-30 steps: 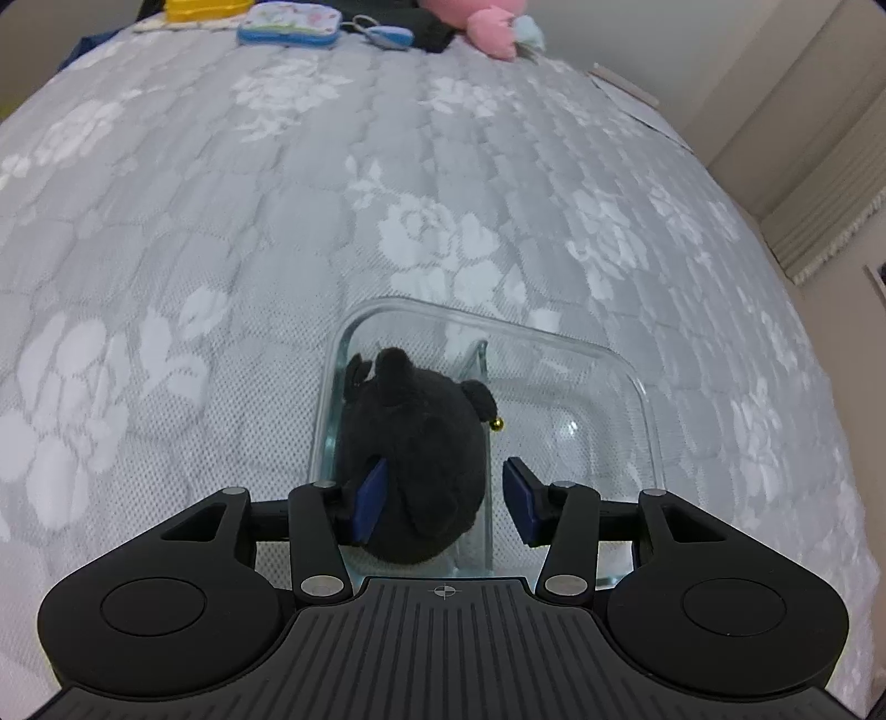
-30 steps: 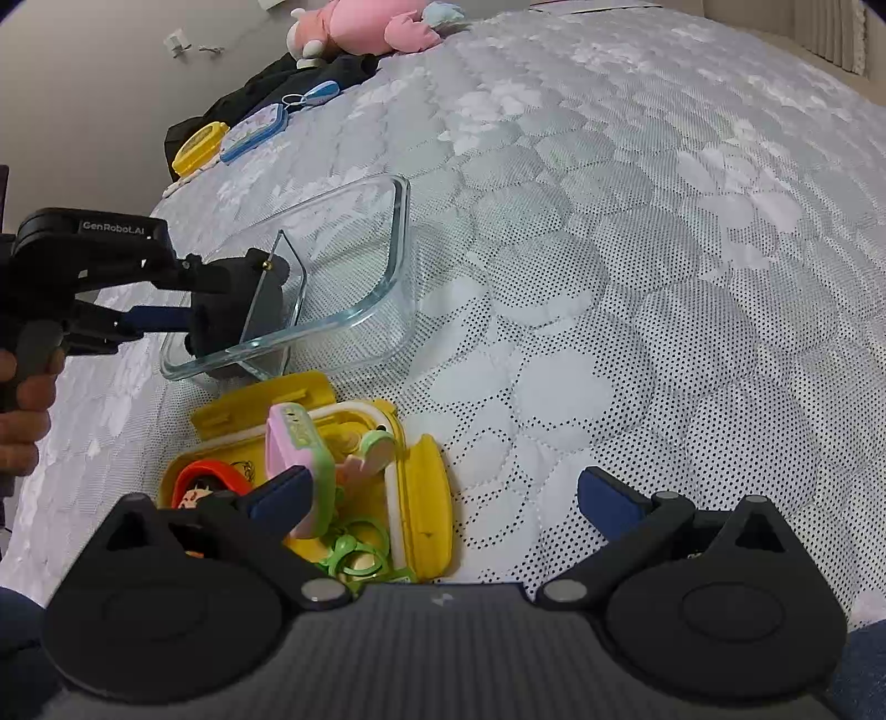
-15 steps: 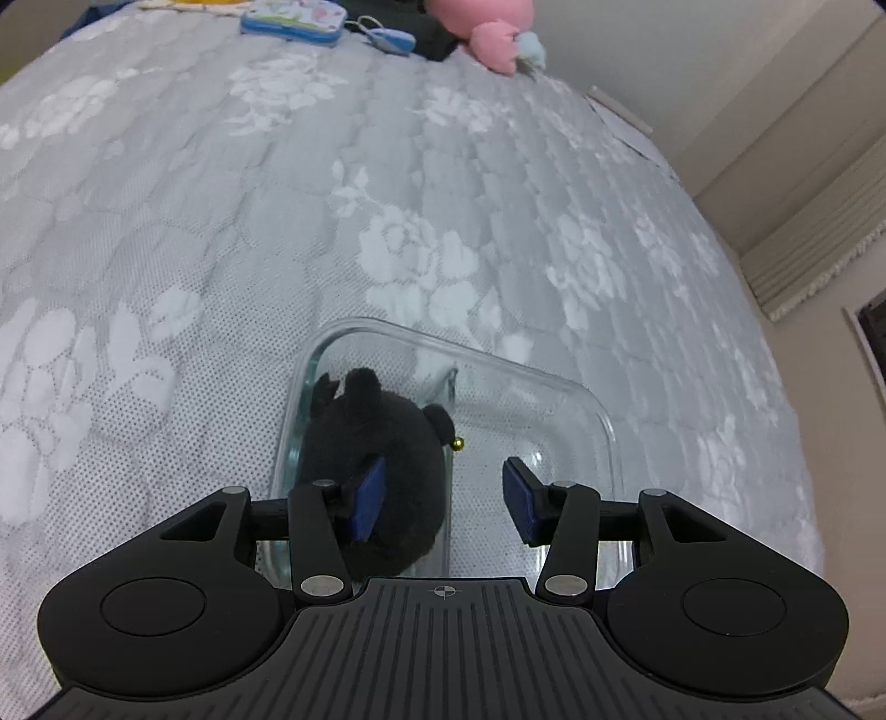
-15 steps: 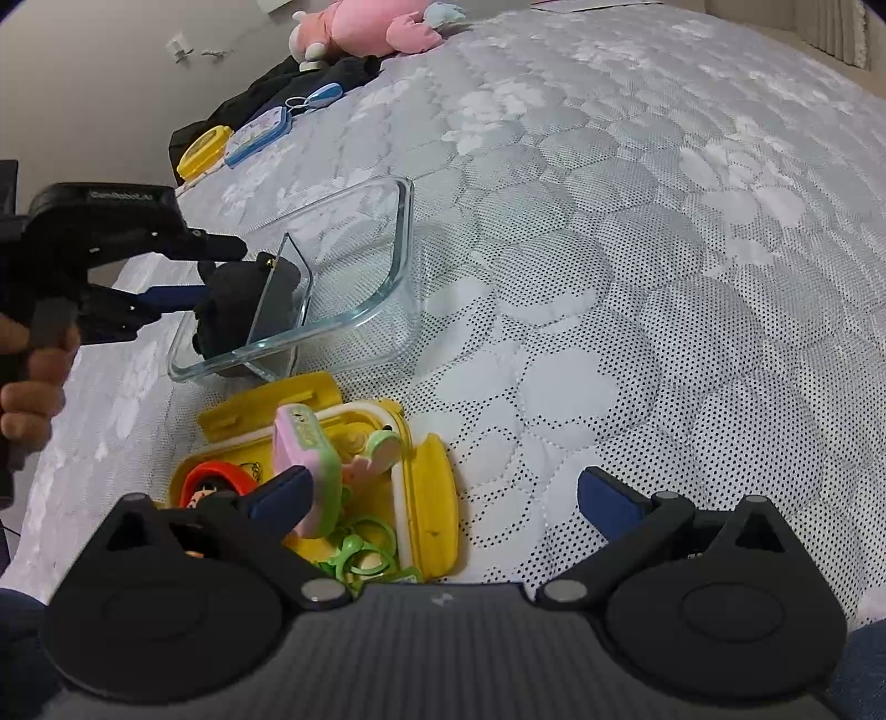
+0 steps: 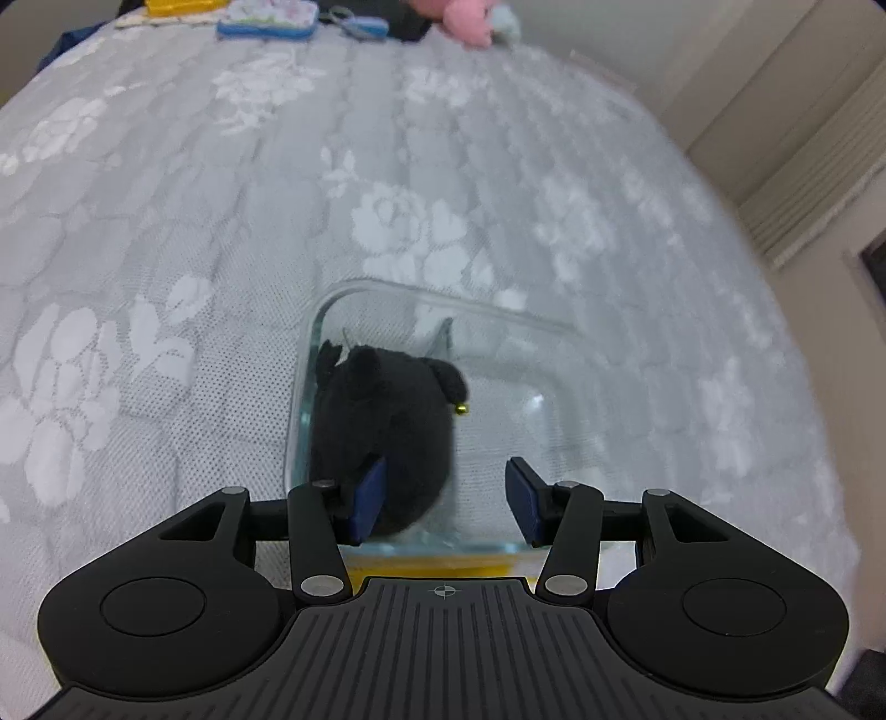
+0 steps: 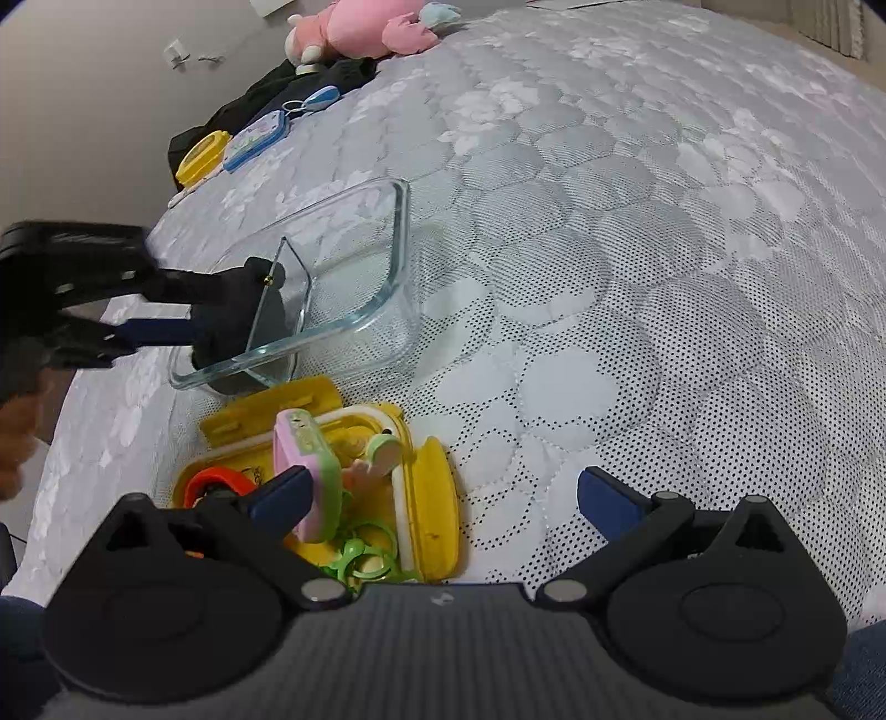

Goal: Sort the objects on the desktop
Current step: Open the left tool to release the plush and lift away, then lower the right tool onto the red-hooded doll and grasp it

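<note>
A black plush toy [image 5: 382, 426] with a small gold bell lies in the left compartment of a clear glass divided container [image 5: 554, 354] on the grey flowered bed. My left gripper [image 5: 446, 501] is open, its fingers apart above the container's near end, the left pad beside the plush. In the right wrist view the same container [image 6: 387, 299] and plush [image 6: 232, 327] show, with the left gripper [image 6: 160, 310] by them. My right gripper [image 6: 443, 495] is open and empty above a yellow box [image 6: 426, 509] holding a pink-green item [image 6: 310, 476], green rings and a red piece.
At the bed's far edge lie a pink plush [image 6: 365, 30], a yellow case [image 6: 202, 155], a blue-rimmed case [image 6: 257, 138], scissors and dark cloth. The yellow box's lid [image 6: 277, 404] touches the glass container's near side. A wall and curtain stand to the right.
My left gripper has let go of the black plush and pulled back a little; the plush now rests in the glass container. The right gripper has hardly moved.
</note>
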Demonstrator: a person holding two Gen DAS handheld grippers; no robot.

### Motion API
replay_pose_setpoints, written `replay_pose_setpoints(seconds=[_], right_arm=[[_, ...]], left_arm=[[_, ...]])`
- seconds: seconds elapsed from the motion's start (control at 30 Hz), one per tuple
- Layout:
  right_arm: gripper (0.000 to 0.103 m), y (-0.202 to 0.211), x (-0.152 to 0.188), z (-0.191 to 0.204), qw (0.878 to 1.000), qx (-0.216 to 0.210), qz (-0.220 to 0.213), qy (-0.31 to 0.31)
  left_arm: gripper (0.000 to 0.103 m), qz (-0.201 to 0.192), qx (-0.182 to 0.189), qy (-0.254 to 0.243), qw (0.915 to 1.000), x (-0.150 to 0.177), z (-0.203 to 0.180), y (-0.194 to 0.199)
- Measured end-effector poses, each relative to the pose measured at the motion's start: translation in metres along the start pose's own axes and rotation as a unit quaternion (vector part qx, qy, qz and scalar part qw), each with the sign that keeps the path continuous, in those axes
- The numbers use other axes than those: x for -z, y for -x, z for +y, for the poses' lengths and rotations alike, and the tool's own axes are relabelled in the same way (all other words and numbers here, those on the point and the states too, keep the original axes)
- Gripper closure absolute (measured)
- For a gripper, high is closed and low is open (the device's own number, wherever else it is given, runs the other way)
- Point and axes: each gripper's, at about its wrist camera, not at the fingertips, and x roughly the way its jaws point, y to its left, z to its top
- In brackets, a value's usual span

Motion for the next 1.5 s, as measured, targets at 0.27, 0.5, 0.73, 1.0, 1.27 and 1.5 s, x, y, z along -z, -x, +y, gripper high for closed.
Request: replay_pose_setpoints(seconds=[0.27,0.5,0.73,1.0,1.27,1.5], right_arm=[[0.001,0.007,0.003,0.01,0.999,-0.03,-0.01,0.032],[0.008,0.016,0.018,0.043,0.991,0.009,-0.042,0.123],[0.012,0.04,0.033,0.081,0.983,0.023,-0.054,0.174],[0.021,0.019,0.043,0.132,0.972,0.043,-0.012,0.23],[0.019,-0.006,0.031,0.132,0.98,0.088,0.059,0.168],[0.017,0.005,0.023,0.138,0.978,0.082,0.079,0.176]], left_arm=[[0.017,-0.056,0.011,-0.013,0.9983,0.077,0.017,0.062],[0.016,-0.043,0.084,-0.01,0.9955,0.117,0.038,0.075],[0.008,-0.095,0.149,-0.001,0.9842,0.121,0.05,0.091],[0.005,-0.09,0.21,0.048,0.9724,0.121,0.066,0.095],[0.004,0.052,0.135,0.097,0.9847,0.119,0.074,0.073],[0.002,0.084,0.05,-0.011,0.9951,0.119,0.061,0.104]])
